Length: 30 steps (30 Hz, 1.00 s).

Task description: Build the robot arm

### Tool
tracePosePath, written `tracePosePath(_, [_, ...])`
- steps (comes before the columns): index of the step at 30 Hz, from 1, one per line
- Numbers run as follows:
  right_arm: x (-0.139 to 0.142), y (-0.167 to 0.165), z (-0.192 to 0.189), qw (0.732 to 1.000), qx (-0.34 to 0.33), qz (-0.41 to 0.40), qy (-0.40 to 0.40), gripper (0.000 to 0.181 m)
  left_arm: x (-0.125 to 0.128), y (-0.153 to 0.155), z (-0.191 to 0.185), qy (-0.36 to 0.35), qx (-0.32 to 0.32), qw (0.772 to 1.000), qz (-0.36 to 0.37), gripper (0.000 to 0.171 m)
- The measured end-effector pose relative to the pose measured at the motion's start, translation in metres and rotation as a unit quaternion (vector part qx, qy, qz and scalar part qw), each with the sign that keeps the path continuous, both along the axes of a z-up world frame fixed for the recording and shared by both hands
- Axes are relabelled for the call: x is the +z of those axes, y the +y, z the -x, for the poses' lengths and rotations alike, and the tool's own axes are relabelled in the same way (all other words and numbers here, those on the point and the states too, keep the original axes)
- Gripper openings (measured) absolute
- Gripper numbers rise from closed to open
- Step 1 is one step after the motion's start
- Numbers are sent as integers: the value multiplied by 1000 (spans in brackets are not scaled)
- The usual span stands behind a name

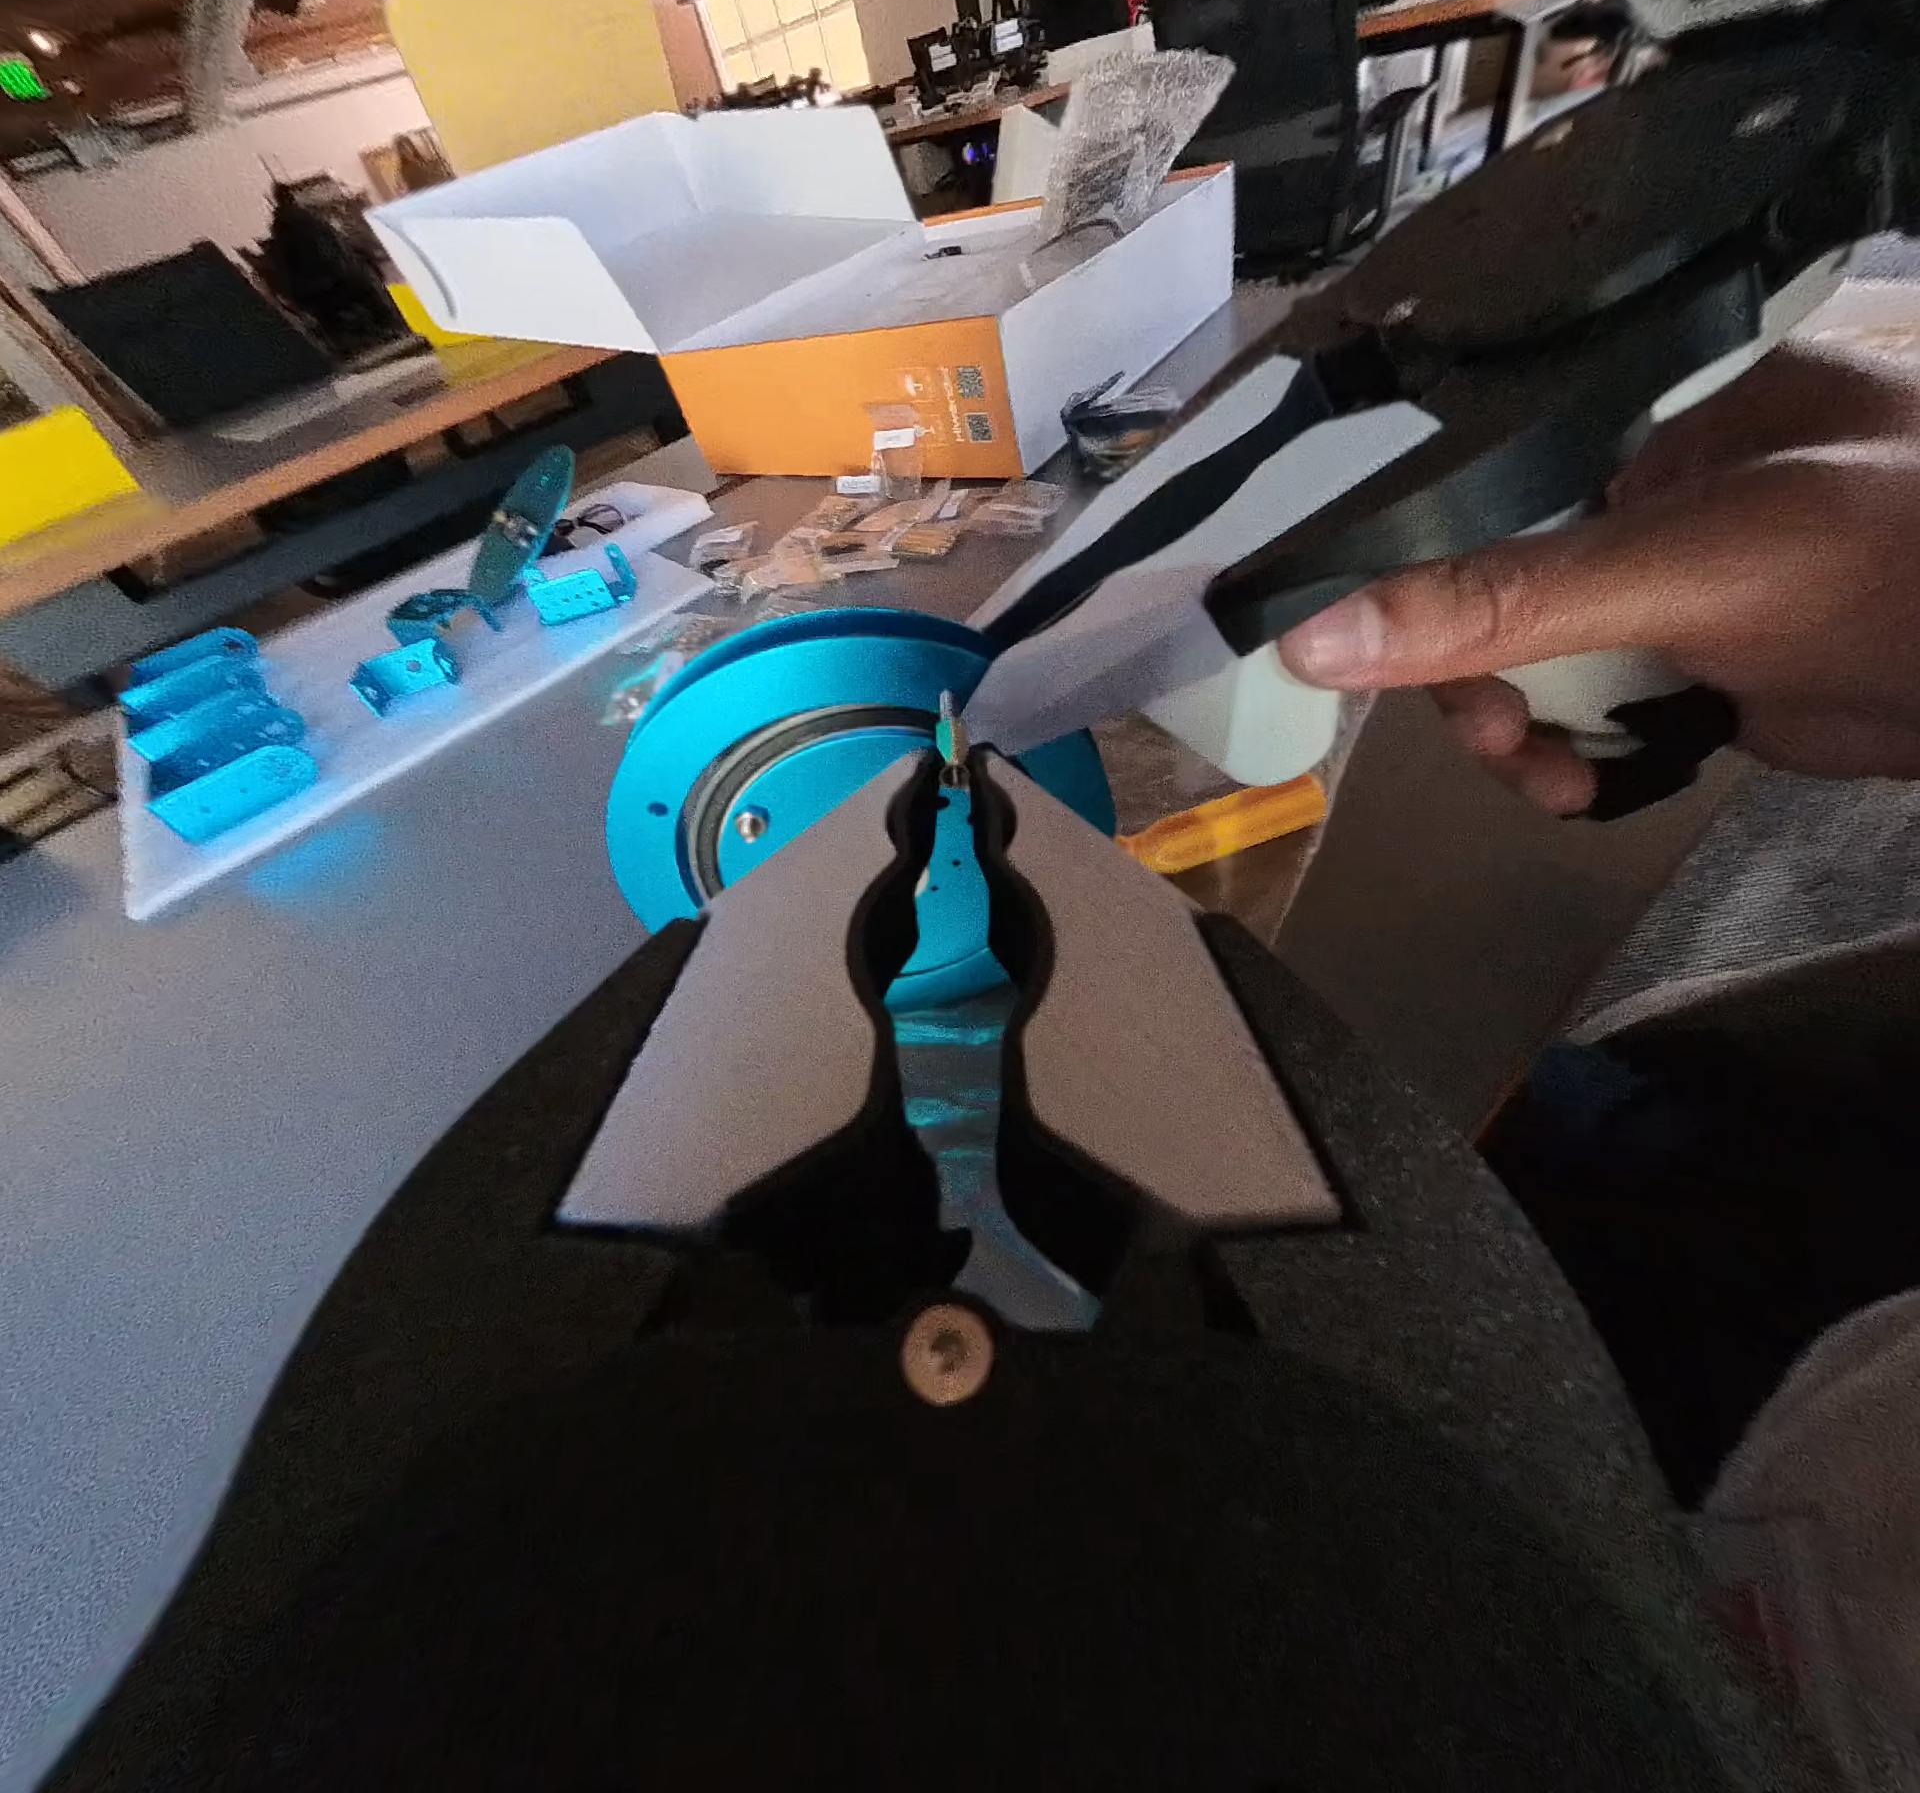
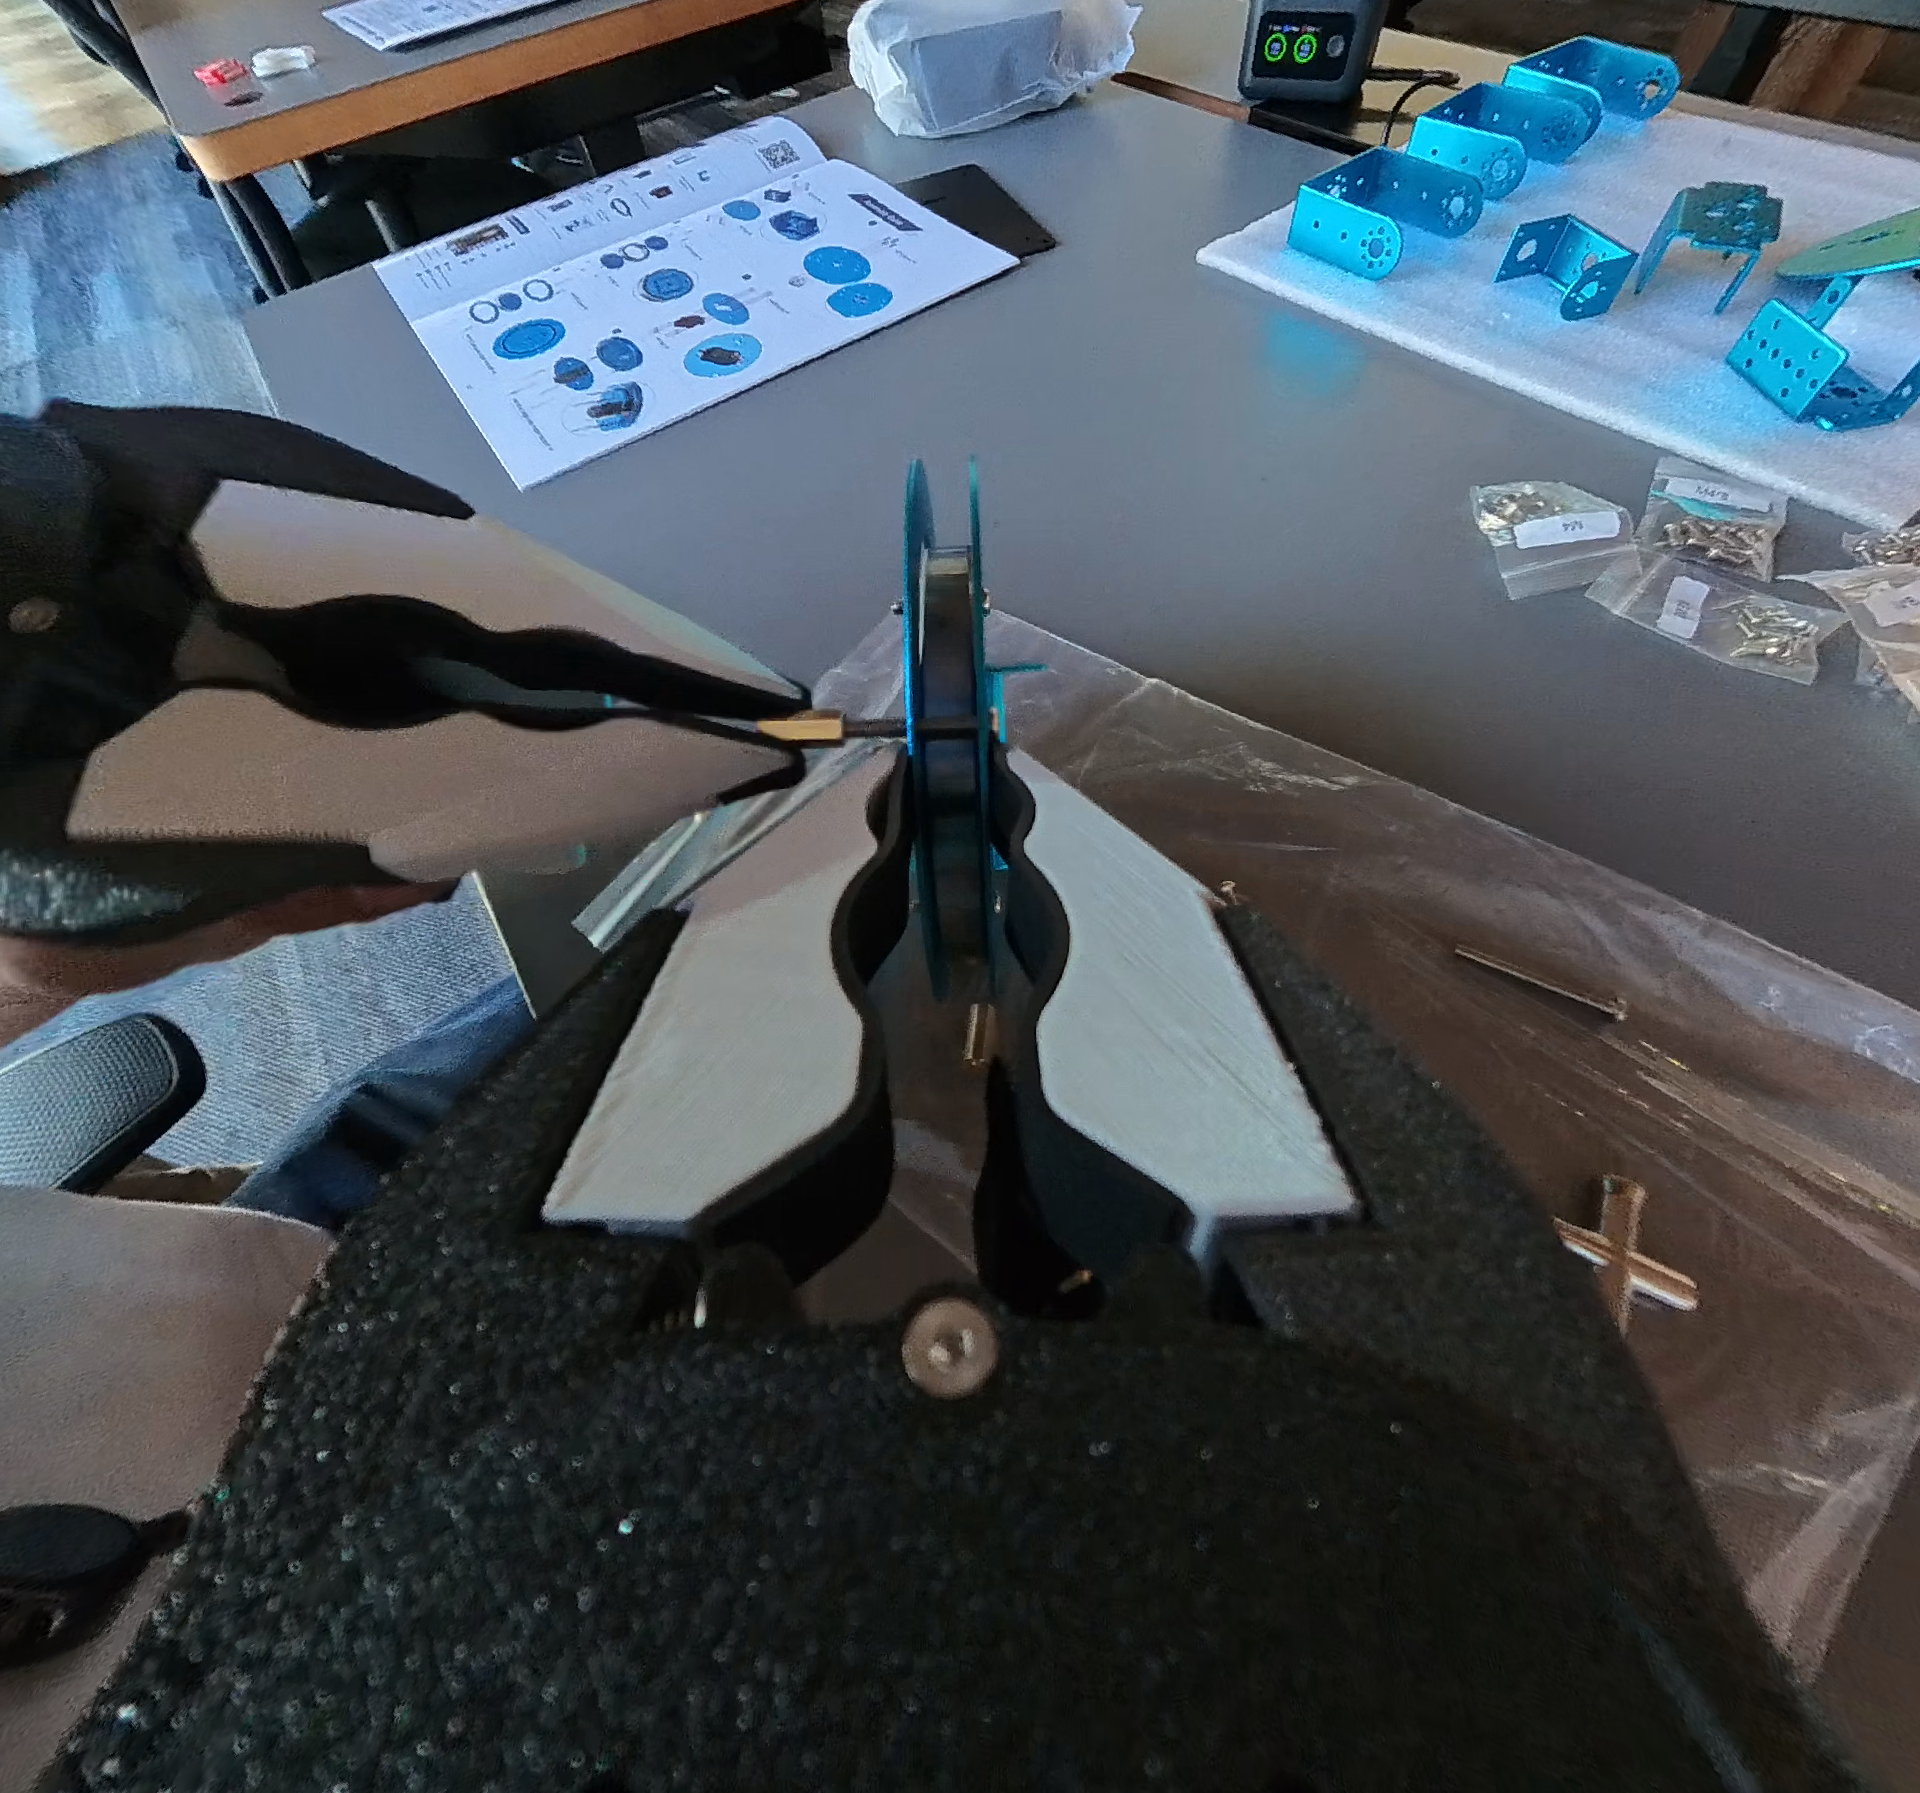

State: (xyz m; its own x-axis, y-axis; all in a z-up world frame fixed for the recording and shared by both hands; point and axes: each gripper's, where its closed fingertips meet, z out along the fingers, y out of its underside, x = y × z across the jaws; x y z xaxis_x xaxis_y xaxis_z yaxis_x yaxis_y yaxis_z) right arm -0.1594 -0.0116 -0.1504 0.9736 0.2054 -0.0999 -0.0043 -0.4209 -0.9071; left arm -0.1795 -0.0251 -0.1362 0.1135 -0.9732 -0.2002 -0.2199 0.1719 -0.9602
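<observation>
A blue round disc assembly (image 1: 790, 694) with a black ring between its two plates stands on edge over the grey table (image 1: 312, 1068). My right gripper (image 2: 945, 767) is shut on the disc's lower rim (image 2: 940, 600), seen edge-on. It comes in from the right in the left wrist view (image 1: 982, 673), with a hand on its handle. My left gripper (image 1: 951, 767) is shut on a small brass standoff (image 1: 949, 735). In the right wrist view the left gripper (image 2: 784, 735) holds the standoff (image 2: 805, 727) level, its thin dark end against the disc's left plate.
A white foam sheet (image 2: 1455, 330) holds several blue metal brackets (image 2: 1382, 205). Bags of screws (image 2: 1704, 580), an open manual (image 2: 686, 289) and an orange-and-white box (image 1: 831, 403) lie around. A clear plastic sheet (image 2: 1455, 912) holds a long screw (image 2: 1538, 980) and a cross wrench (image 2: 1621, 1255). Both grippers' tips are close together, under 4 cm apart.
</observation>
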Motion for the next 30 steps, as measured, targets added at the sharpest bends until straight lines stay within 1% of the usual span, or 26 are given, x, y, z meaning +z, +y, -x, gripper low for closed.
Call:
tracePosePath(3, [0,0,5,1000,5,-7,-6,14,0,-1,5,-6,-14,997,70,5])
tracePosePath(4, [1,1,1,1000,-10,-12,-22,23,0,-1,6,-8,-18,995,94,5])
tracePosePath(6, [2,2,-4,998,-28,-23,-42,33,1,-1,6,-16,-25,989,142,5])
tracePosePath(7, [2,3,-2,999,-25,-25,-41,31,2,-1,6,-19,-30,987,160,5])
tracePosePath(8, [1,2,5,999,-2,-27,-36,16,2,-1,6,-22,-34,984,172,5])
tracePosePath(9, [1,2,5,999,-4,-30,-41,14,2,-1,6,-24,-37,983,178,5])
tracePosePath(11, [2,2,4,997,2,-39,-67,14,1,-2,5,-19,-47,982,184,5])
tracePosePath(14, [1,1,4,999,1,-37,-26,14,1,-3,4,-17,-53,976,212,5])
tracePosePath(16, [1,2,3,999,-4,-33,-31,14,3,-4,4,-31,-54,963,262,6])
tracePosePath(19, [1,2,5,999,-6,-31,-33,14,6,-4,4,-65,-61,932,351,11])
tracePosePath(20, [1,2,6,999,-7,-31,-33,14,6,-3,4,-70,-59,928,362,10])
tracePosePath(22, [1,1,5,999,-9,-29,-30,13,4,-3,3,-67,-56,932,352,6])
tracePosePath(24, [1,1,5,999,-9,-29,-30,13,4,-4,2,-58,-49,942,326,6])
tracePosePath(25, [1,1,5,999,-9,-28,-29,13,3,-4,2,-49,-42,954,292,5])
tracePosePath(26, [1,1,5,999,-9,-28,-30,12,2,-4,2,-35,-30,971,233,5])
tracePosePath(27, [1,1,5,999,-8,-28,-30,12,1,-3,2,-15,-16,989,143,4])
tracePosePath(28, [1,1,5,999,-8,-28,-31,12,1,-3,2,7,1,1000,28,4])
tracePosePath(29, [1,1,5,999,-7,-27,-31,12,1,-3,2,33,18,994,-102,4])
tracePosePath(30, [1,1,5,999,-7,-27,-30,12,0,-2,2,57,33,969,-237,4])
